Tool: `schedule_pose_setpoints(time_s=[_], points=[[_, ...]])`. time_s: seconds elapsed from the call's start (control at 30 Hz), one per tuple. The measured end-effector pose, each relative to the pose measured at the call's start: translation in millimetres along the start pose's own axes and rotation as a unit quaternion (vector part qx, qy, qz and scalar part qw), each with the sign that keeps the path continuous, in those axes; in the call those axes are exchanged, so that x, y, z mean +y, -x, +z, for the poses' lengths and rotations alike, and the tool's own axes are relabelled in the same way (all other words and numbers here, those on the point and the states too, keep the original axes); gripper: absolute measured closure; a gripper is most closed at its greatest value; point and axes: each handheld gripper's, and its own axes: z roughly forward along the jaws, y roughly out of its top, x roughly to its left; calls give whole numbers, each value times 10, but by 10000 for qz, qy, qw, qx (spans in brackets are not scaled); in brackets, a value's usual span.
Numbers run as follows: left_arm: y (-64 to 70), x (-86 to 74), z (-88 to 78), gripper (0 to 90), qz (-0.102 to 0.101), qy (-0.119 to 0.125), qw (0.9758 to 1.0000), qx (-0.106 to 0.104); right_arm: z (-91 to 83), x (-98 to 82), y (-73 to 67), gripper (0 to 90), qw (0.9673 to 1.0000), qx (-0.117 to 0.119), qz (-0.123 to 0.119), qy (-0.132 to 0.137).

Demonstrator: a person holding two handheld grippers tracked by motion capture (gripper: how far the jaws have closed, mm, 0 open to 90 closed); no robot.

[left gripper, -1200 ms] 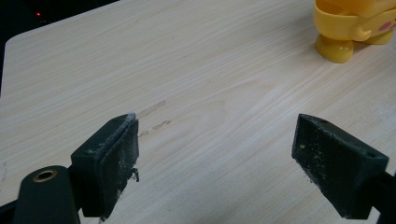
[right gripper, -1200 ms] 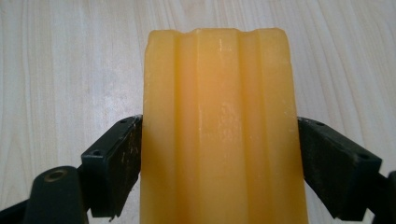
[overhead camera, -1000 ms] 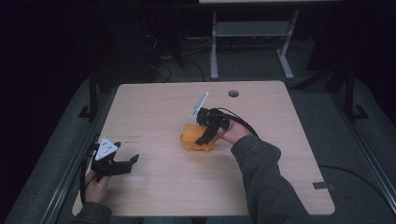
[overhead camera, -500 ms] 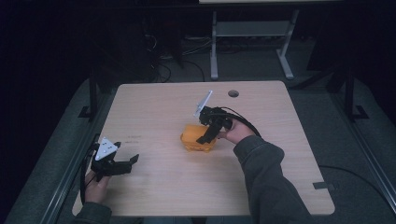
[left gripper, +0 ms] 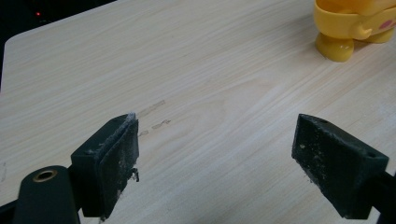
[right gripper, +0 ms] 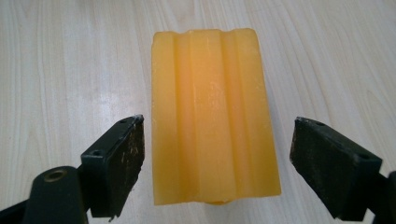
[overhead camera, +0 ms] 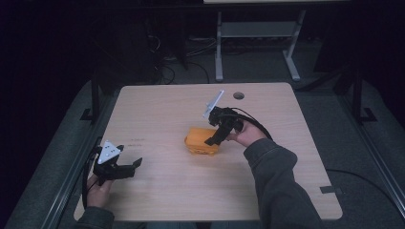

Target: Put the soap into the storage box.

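**Wide-open jaws poised over yellow toy**

Poised above the yellow toy (right gripper: 215, 116) at mid-table: right gripper (right gripper: 233, 172), jaws spread wide, one pad (right gripper: 122, 161) off each long flank of the ridged plastic block. Between the pads, not touching either; clear wood (right gripper: 70, 70) visible on both sides in the right gripper view. Slightly nearer the left pad than the right, near end level with the fingertips, far end well beyond them. Seen from the high view, right gripper (overhead camera: 216, 139) angled down onto the toy (overhead camera: 200, 141), hand (overhead camera: 246, 135) just behind.

Likely the step: a grasp across the narrow width. Best done by centring first, evening out the gaps, then lowering so the pads meet the flat flanks below the rounded top edge, closing gently and squarely, no twist; smooth plastic prone to slipping.

Left gripper (overhead camera: 128, 168) resting low near the table's (overhead camera: 296, 191) near-left corner, likewise wide open, nothing between its pads (left gripper: 111, 158), toy's foot (left gripper: 334, 46) well apart ahead of them.
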Motion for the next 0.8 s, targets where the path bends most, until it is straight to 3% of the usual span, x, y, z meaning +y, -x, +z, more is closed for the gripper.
schedule_pose_setpoints(time_s=[0.8], points=[[9,-1,5,141,3,4,10000,-6,-229,-200,-29,172,9996,-182,132,168]])
